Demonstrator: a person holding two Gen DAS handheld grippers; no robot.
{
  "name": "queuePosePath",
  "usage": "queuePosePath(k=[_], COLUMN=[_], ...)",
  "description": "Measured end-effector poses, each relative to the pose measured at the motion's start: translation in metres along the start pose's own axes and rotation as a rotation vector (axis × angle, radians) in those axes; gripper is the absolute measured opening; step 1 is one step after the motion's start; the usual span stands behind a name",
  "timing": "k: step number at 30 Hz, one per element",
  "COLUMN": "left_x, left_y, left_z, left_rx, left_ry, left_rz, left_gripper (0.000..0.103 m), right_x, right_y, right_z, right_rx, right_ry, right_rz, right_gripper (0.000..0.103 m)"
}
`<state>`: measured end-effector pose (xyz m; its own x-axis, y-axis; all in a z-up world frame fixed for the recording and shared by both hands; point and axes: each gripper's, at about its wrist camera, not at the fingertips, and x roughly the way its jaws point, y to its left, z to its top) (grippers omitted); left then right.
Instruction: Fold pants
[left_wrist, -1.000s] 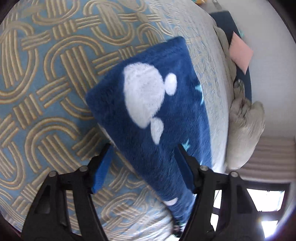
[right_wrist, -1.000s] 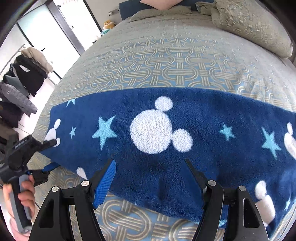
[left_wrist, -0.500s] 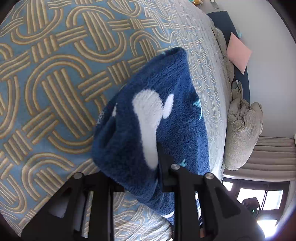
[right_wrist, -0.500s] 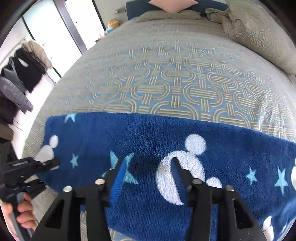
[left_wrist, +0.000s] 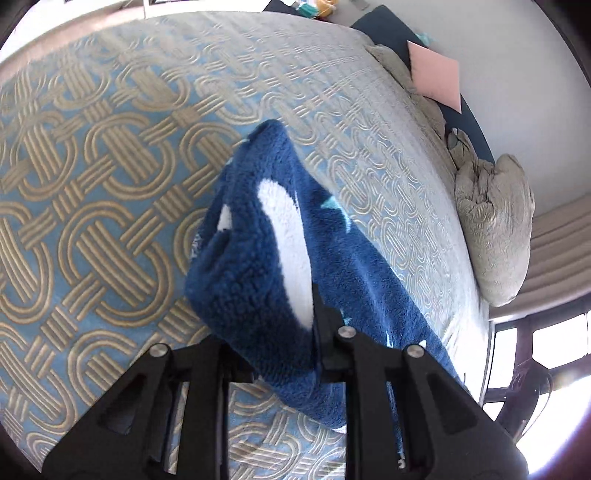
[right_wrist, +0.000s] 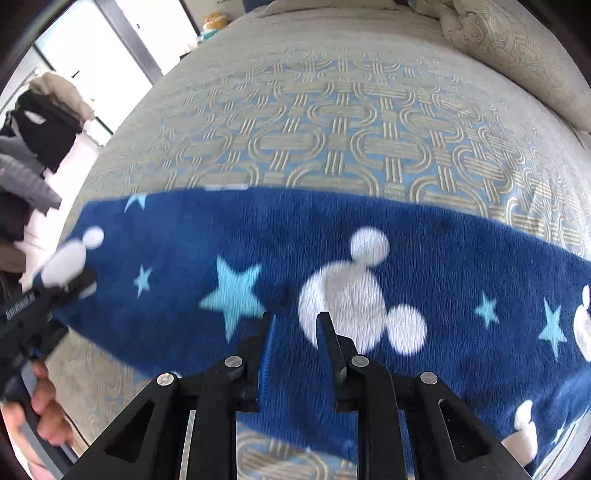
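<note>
The pants (right_wrist: 332, 295) are dark blue fleece with white mouse heads and light blue stars. They lie folded in a long band across the bed. My left gripper (left_wrist: 273, 332) is shut on the pants' end (left_wrist: 258, 258) and holds it bunched and raised a little off the cover. It also shows at the left of the right wrist view (right_wrist: 55, 295), clamped on that end. My right gripper (right_wrist: 295, 325) is shut on the near edge of the pants at the middle, next to a white mouse head.
The bed cover (right_wrist: 332, 129) has a blue and tan knot pattern. Beige pillows (left_wrist: 495, 229) and a pink cushion (left_wrist: 436, 74) lie at the head of the bed. Hanging clothes (right_wrist: 33, 147) stand by the window at the left.
Both grippers were open a second ago and have shut on the pants. The left one has bunched and lifted its end. The right one has closed on the near edge.
</note>
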<state>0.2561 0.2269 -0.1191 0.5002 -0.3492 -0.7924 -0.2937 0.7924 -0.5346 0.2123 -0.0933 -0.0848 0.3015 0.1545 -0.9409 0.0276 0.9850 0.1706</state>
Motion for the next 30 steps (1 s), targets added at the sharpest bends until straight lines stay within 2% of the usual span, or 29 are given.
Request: queuePosePath(k=[3,4,7,10,14,17,19,21,23,27,30], left_x=[-0.004,-0.005,-0.010,-0.018,-0.028,-0.028,-0.026,-0.022,-0.016,0.001,0.019], left_y=[-0.024,-0.032,-0.053,-0.070,-0.102,-0.142,-0.169,-0.198,-0.219,-0.260,-0.283], left_z=[-0.002,-0.004,-0.007,-0.011,-0.027,-0.046,-0.061,-0.080,-0.095,-0.134,-0.153], left_rx=[0.085,0.105,0.161,0.213,0.334,0.441,0.507,0.572,0.616,0.692,0.709], left_ry=[-0.027,-0.027,-0.039,-0.054,-0.084,-0.090,-0.087,-0.073,-0.049,0.018,0.069], left_rz=[0.034,0.036,0.054,0.053,0.058,0.044,0.034,0.024,0.015,-0.016,-0.017], left_gripper=[0.022,0.022,0.021,0.021,0.021,0.021,0.021,0.021,0.021,0.021,0.021], right_x=[0.041,0.048,0.039,0.009,-0.020,-0.035,-0.043,-0.056,-0.070,-0.103,-0.122], right_y=[0.000,-0.001,-0.004,-0.030,-0.071,-0.111,-0.134,-0.147,-0.158,-0.175,-0.203], right_z=[-0.010,-0.011,-0.011,-0.022,-0.047,-0.069,-0.077,-0.090,-0.101,-0.111,-0.124], right_rx=[-0.034,-0.039,-0.015,0.040,0.085,0.156,0.160,0.142,0.142,0.176,0.207], right_ry=[0.111,0.078,0.076,0.001,-0.065,-0.073,-0.092,-0.128,-0.161,-0.225,-0.258], right_rz=[-0.026,-0.025,0.001,0.100,0.078,0.079,0.050,-0.040,-0.085,-0.141,-0.167], right_gripper=[0.022,0.022,0.022,0.022,0.023,0.023,0.023,0.023,0.023,0.023,0.023])
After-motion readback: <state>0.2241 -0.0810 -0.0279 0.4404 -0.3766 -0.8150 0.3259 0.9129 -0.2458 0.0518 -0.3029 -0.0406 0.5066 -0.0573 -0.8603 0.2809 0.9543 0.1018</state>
